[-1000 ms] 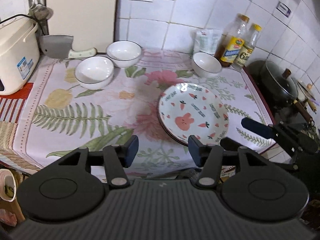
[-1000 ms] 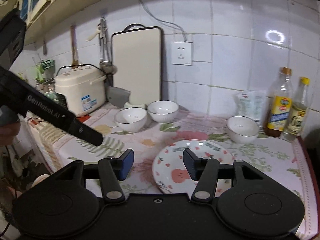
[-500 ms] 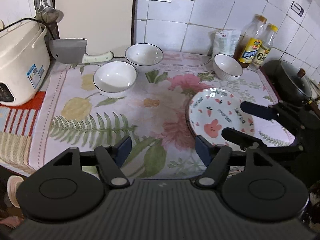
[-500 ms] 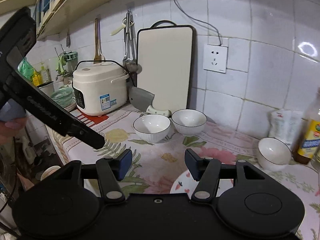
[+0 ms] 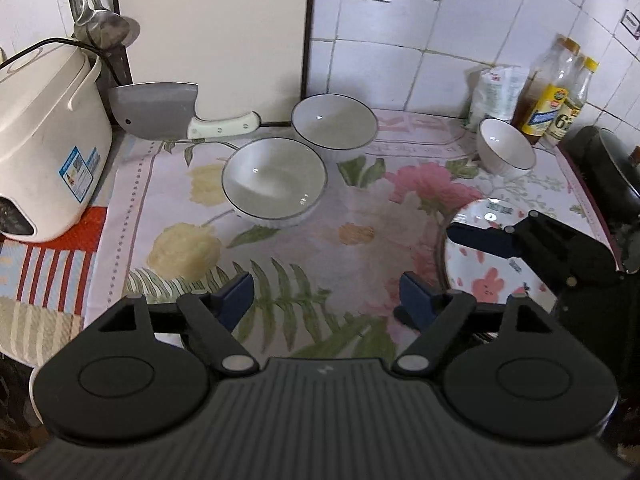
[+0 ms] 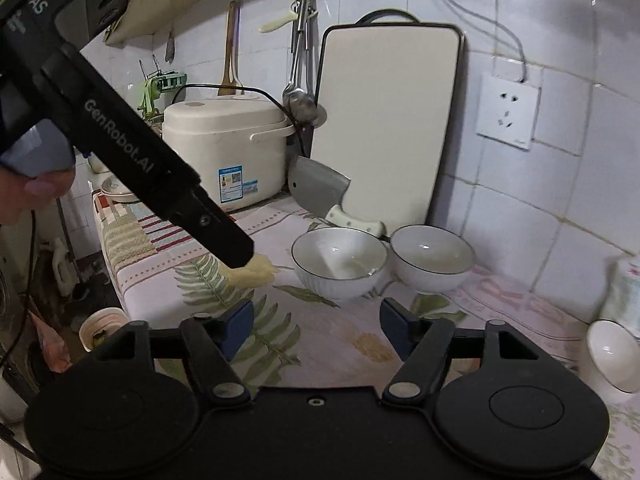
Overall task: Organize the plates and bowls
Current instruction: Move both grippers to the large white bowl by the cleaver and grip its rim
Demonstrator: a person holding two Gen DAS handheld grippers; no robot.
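Note:
Two white bowls with dark rims stand side by side on the floral cloth: the nearer bowl (image 5: 274, 182) (image 6: 340, 260) and the farther bowl (image 5: 334, 126) (image 6: 432, 256). A smaller white bowl (image 5: 506, 150) (image 6: 614, 352) stands to the right. A rabbit-pattern plate (image 5: 488, 276) lies at the right, partly covered by a finger (image 5: 480, 238) of my right gripper. My left gripper (image 5: 326, 296) hangs over the cloth short of the nearer bowl, its jaws opening on nothing. My right gripper (image 6: 317, 320) faces both bowls, its jaws opening too, also empty.
A rice cooker (image 5: 44, 152) stands at the left. A cleaver (image 5: 160, 110) and a white cutting board (image 5: 212, 36) lean against the tiled wall behind the bowls. Bottles (image 5: 556, 96) and a bag stand at the back right, beside a black pot (image 5: 616, 172).
Both grippers moved left along the counter and lower, toward the two bowls, and both spread their jaws wider. The plate slid to the right of the left view and left the right view.

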